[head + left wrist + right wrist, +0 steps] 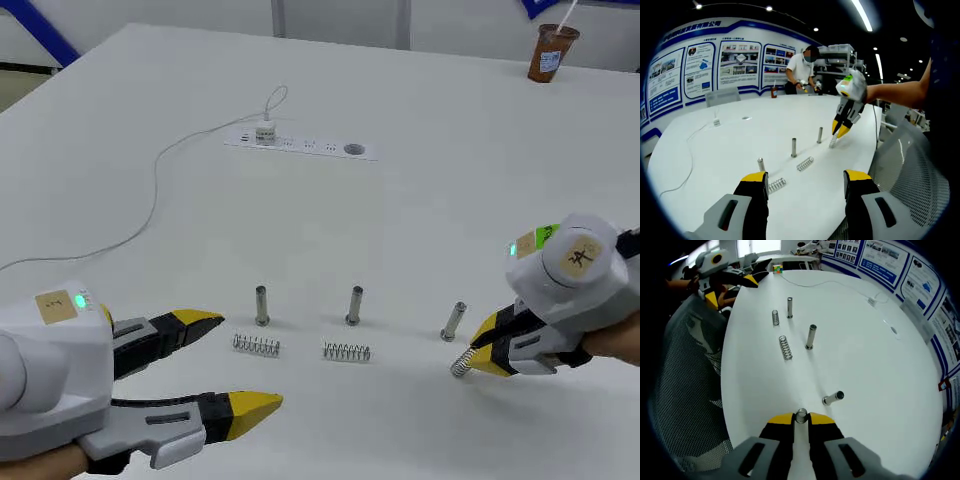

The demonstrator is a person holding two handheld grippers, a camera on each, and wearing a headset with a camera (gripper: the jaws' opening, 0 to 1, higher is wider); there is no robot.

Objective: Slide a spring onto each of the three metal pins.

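Yellow-tipped and spread wide, my left tool [235,362] hangs empty low over the white tabletop [420,180] at the left end of the row. Its jaws point toward the left spring [256,345], which lies on its side just in front of the left pin [262,304]. Next along, the middle spring [346,351] lies the same way, long axis running left to right, just in front of the middle pin [355,304]. Both pins stand upright and bare. At the right end my right tool [478,360] is clenched on the third spring [461,362], gripping one end so the rest sticks out past the tips and slants down toward the tabletop. The right pin [455,320], also bare, stands just beyond it, close but not touching as far as I can tell. In the right gripper view the third spring [800,415] shows end-on as a ring between the jaws, so its axis runs along the tool, and the right pin [832,398] sits just ahead and slightly right of that line. I judge the coming move turns on this: the pin is upright while the spring is slanted, so I would need to raise the spring above the pin's top and swing it upright before lowering it. My right tool is the nearer one for this pin; the left is well apart from it, beside the two loose springs.
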